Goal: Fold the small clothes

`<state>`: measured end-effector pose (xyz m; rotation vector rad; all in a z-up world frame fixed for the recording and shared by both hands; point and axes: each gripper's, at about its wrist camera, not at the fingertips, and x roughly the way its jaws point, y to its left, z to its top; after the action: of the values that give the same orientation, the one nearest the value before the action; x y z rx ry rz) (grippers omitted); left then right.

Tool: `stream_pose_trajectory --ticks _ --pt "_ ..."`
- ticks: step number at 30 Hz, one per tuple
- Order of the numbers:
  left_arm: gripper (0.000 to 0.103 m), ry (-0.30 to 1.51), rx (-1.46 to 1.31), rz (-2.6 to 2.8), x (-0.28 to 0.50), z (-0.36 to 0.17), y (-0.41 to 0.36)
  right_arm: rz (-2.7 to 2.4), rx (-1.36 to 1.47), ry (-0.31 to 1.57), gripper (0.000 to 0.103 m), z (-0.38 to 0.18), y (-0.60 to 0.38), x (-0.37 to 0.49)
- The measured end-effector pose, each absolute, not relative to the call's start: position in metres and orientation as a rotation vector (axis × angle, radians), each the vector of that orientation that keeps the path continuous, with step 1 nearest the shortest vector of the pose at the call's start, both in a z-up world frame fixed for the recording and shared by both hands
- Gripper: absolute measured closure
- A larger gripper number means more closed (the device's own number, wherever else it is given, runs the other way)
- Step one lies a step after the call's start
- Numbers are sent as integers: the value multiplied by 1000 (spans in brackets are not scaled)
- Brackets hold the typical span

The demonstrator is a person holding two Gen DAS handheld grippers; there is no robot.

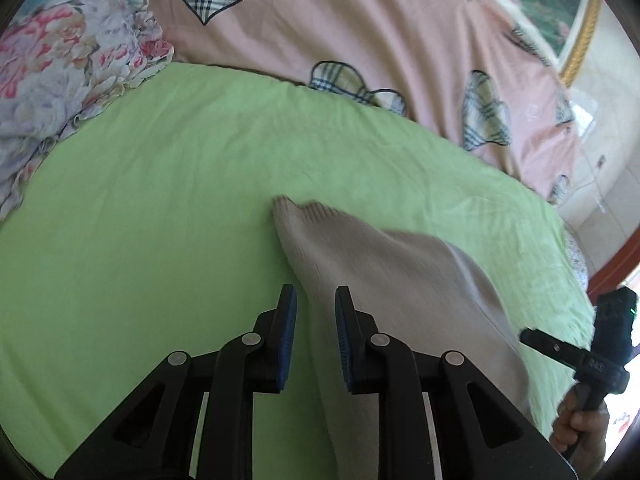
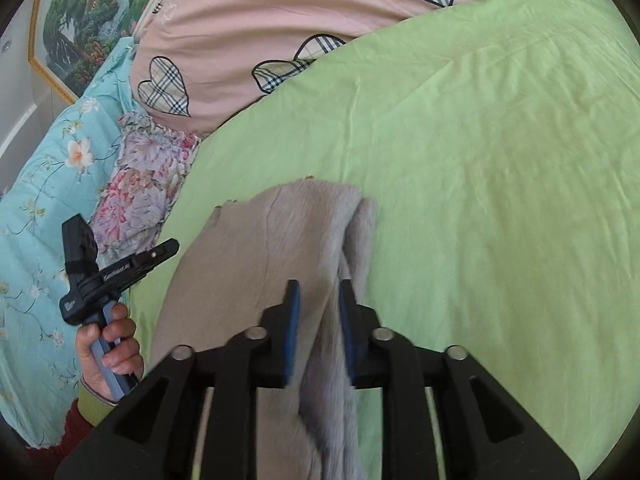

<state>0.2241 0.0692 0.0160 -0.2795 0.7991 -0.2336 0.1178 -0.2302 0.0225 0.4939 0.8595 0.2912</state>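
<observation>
A small beige ribbed knit garment point(image 1: 384, 276) lies on the green sheet point(image 1: 180, 184). My left gripper point(image 1: 316, 300) has its jaws a little apart, with the garment's near edge running between them and under the right finger point(image 1: 345, 336). In the right wrist view the garment point(image 2: 256, 248) is bunched into a fold. My right gripper point(image 2: 318, 296) has narrow-set jaws with that grey-beige fold passing between them. The right gripper also shows at the left view's right edge point(image 1: 576, 352), and the left gripper at the right view's left point(image 2: 116, 272). Both images are motion-blurred at the cloth.
A pink duvet with plaid hearts point(image 1: 360, 32) lies along the far side of the sheet. A floral pillow point(image 1: 68, 68) sits at the left, with a turquoise floral quilt point(image 2: 44, 200) beside it. A framed landscape picture point(image 2: 80, 20) hangs on the wall.
</observation>
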Motion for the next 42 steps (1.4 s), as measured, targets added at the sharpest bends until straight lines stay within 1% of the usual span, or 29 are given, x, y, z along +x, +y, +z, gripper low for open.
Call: stream_pose_trajectory --ticks 1,5,9,11,13,18,21,24,28,30,31,33,34,42 --pt "81 792 -280 -249 206 16 67 293 495 853 62 23 -230 108" --pt "76 795 -252 -294 138 15 57 311 507 850 62 21 -225 73" --pt "74 794 -221 -310 90 8 53 316 509 863 62 14 -220 46" --pt "69 790 -206 -325 65 5 52 311 511 866 62 12 -218 35" --pt "61 779 -189 -337 46 2 50 314 512 869 62 10 -217 27" --pt "60 793 -143 -366 27 -17 34 321 484 877 62 7 -207 19" --pt "60 794 -93 -341 29 -25 21 321 466 887 62 4 -199 19" --pt "56 791 -53 -308 33 -33 10 323 449 897 62 0 -193 19" --pt "56 818 -30 -249 45 -43 8 322 403 904 62 -4 -185 19" --pt "56 821 -13 -225 47 -46 7 318 375 893 69 -2 -183 18" --pt "56 820 -2 -219 47 -48 6 315 361 893 79 -2 -183 18" --pt "56 814 17 -209 45 -49 4 319 365 891 83 -1 -185 17" --pt "56 810 25 -202 45 -49 3 318 362 891 88 -1 -186 18" --pt "58 854 -89 -189 53 -55 17 226 96 930 90 -9 -157 18"
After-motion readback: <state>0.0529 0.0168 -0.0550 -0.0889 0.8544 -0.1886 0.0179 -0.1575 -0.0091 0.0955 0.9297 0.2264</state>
